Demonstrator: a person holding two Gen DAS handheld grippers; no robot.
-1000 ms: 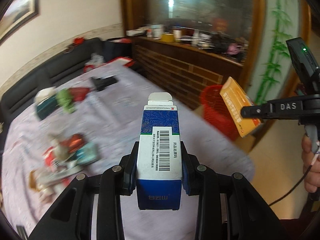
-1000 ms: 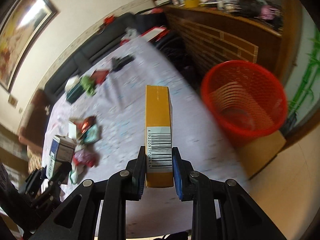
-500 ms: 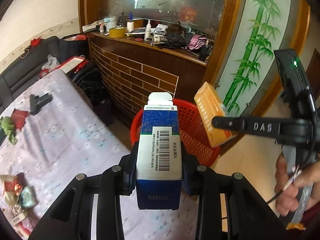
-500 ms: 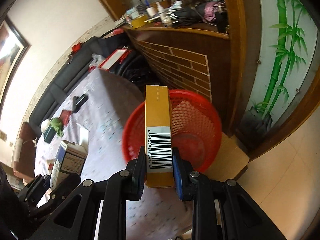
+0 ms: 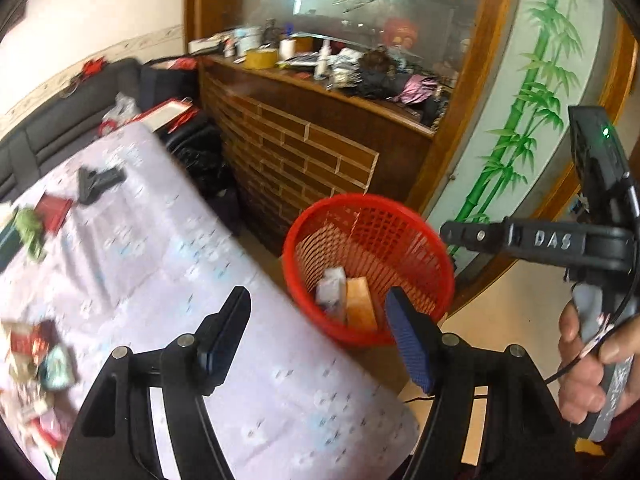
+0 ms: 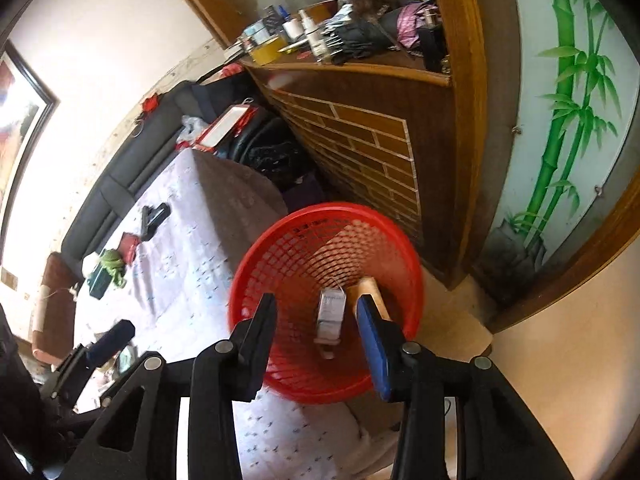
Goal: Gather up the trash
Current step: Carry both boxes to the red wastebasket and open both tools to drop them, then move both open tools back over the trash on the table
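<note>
while fingers (image 5: 224, 332) part, both grippers tilt over red basket (image 5: 432, 248).

Behind the table (image 5: 168, 280), with its pale flowered cloth, runs a dark sofa (image 5: 48, 140) along the cream wall. At the table's far corner stands a wooden counter with a brick-pattern front (image 5: 304, 160), its top crowded with bottles, a roll of yellow tape (image 5: 261, 58) and dark bundled things. Beyond the counter is a panel painted with green bamboo (image 6: 560, 112). A framed picture (image 6: 20, 120) hangs above the sofa.
</note>
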